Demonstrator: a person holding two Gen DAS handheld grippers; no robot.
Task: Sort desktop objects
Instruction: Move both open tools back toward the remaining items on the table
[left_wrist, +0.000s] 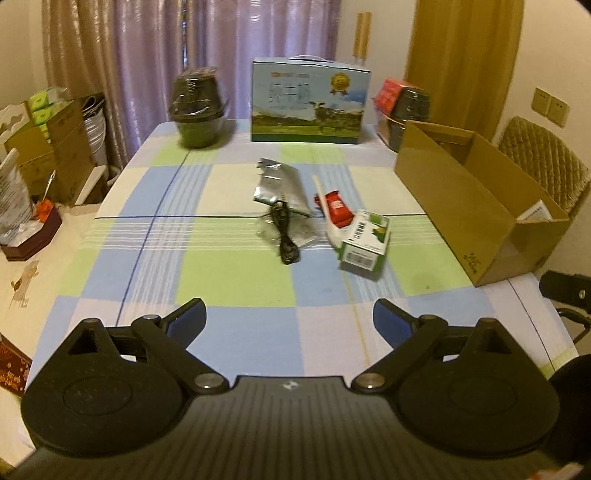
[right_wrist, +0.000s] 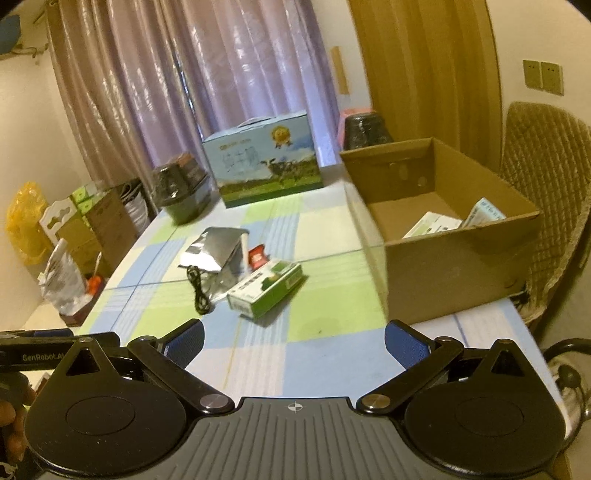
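On the checked tablecloth lie a silver foil pouch, a coiled black cable, a red packet, a white spoon and a green-and-white carton. My left gripper is open above the near table edge, well short of them, holding nothing. My right gripper is open too and empty, just in front of the carton. An open cardboard box at the right holds a few paper packs.
A blue milk carton case stands at the table's far edge between two dark wrapped pots. A quilted chair stands behind the cardboard box. Stacked boxes and bags fill the floor at the left.
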